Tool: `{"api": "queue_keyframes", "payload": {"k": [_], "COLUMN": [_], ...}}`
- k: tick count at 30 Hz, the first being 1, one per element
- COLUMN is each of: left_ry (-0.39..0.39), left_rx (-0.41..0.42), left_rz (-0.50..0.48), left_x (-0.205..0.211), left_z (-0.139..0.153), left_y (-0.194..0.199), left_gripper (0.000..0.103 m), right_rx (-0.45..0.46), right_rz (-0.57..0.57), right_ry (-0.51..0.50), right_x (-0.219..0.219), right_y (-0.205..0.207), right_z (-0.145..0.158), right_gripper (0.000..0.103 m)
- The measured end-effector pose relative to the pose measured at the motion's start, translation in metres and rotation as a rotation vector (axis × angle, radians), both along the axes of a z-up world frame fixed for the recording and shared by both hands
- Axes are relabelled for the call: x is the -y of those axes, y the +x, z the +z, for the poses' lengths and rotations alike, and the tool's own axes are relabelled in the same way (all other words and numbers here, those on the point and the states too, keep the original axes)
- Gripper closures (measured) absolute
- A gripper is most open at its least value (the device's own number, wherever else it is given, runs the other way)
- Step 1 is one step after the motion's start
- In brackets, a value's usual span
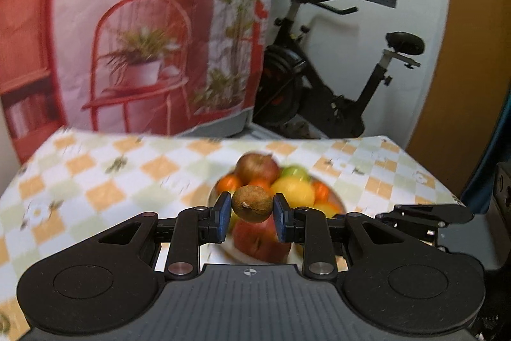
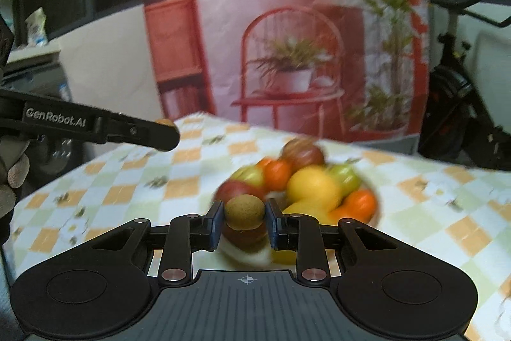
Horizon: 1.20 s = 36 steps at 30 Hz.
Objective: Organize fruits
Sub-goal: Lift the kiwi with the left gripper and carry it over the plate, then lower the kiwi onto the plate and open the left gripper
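My left gripper [image 1: 252, 207] is shut on a brown kiwi [image 1: 252, 202], held just above a white bowl [image 1: 211, 193]. The bowl is heaped with apples [image 1: 257, 168], oranges [image 1: 228, 183] and a yellow lemon [image 1: 293, 190]. My right gripper [image 2: 245, 218] is shut on a second brown kiwi [image 2: 245, 208] over the near side of the same bowl [image 2: 246, 253]. The left gripper's arm [image 2: 95, 123] shows at the left of the right wrist view. In the left wrist view the right gripper's body [image 1: 424, 213] sits at the right edge. The fruit is blurred.
The bowl stands on a table with an orange, green and white checked cloth [image 1: 95, 181]. A pink printed backdrop [image 1: 127, 37] hangs behind the far edge, and an exercise bike [image 1: 335, 85] stands to its right. A gloved hand [image 2: 12, 171] holds the left tool.
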<state>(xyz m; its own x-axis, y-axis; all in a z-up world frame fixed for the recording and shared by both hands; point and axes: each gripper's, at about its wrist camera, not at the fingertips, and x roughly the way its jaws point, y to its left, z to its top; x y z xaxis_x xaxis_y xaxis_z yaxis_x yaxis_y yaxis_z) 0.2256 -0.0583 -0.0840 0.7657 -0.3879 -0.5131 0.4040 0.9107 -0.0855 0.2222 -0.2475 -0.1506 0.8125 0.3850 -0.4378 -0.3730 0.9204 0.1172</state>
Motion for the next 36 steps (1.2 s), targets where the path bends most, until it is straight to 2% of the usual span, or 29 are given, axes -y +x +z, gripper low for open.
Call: {"api": "queue_keyframes", "payload": {"k": [5, 10, 15, 25, 36], "left_ry": [0.063, 0.099, 0.124, 0.165, 0.192], "left_rx": [0.032, -0.029, -0.074, -0.103, -0.121], "left_rz": [-0.060, -0.073, -0.084, -0.109, -0.119], "left_x": [0.030, 0.047, 0.053, 0.059, 0.066], "left_z": [0.001, -0.019, -0.037, -0.051, -0.057], "left_y": [0.021, 0.048, 0.060, 0.073, 0.076], "left_gripper": [0.073, 0.073, 0.073, 0.073, 0.072], "right_rx": [0.039, 0.026, 0.004, -0.034, -0.051], "right_rz": [-0.083, -0.141, -0.144, -0.161, -0.156], "right_ry": [-0.015, -0.015, -0.032, -0.001, 0.014], "right_x": [0.027, 0.051, 0.055, 0.058, 0.060], "right_y": [0.023, 0.047, 0.064, 0.083, 0.084], "right_z": [0.007, -0.006, -0.023, -0.044, -0.047], "right_gripper": [0.078, 0.077, 0.077, 0.077, 0.076]}}
